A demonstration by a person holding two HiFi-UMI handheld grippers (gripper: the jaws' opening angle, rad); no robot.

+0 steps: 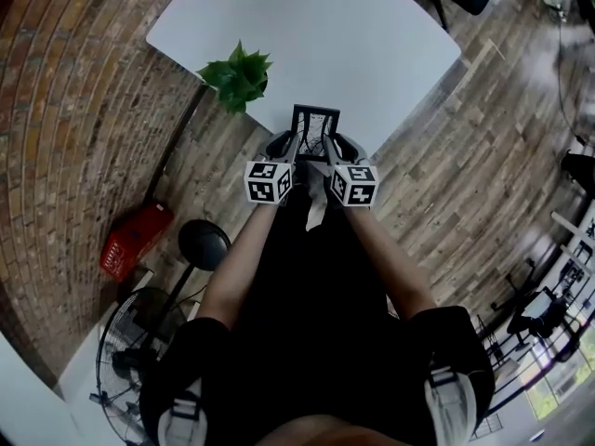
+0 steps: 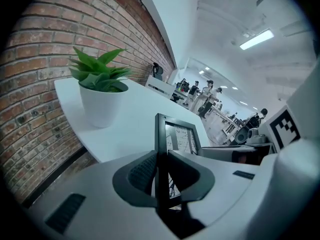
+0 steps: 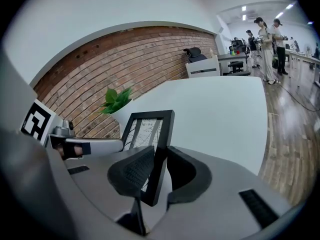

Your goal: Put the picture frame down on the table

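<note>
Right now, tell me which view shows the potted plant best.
Left gripper view: the potted plant is large, white pot and leaves clear. Right gripper view shows it small, distant; head view, small from above.

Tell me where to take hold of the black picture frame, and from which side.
Take the picture frame by its two thin upright side bars, one gripper per bar, coming from the person's side. It stands upright and square-on, so each bar presents a narrow edge that slips between the fingers. The left gripper and right gripper clamp it just so over the table.
</note>
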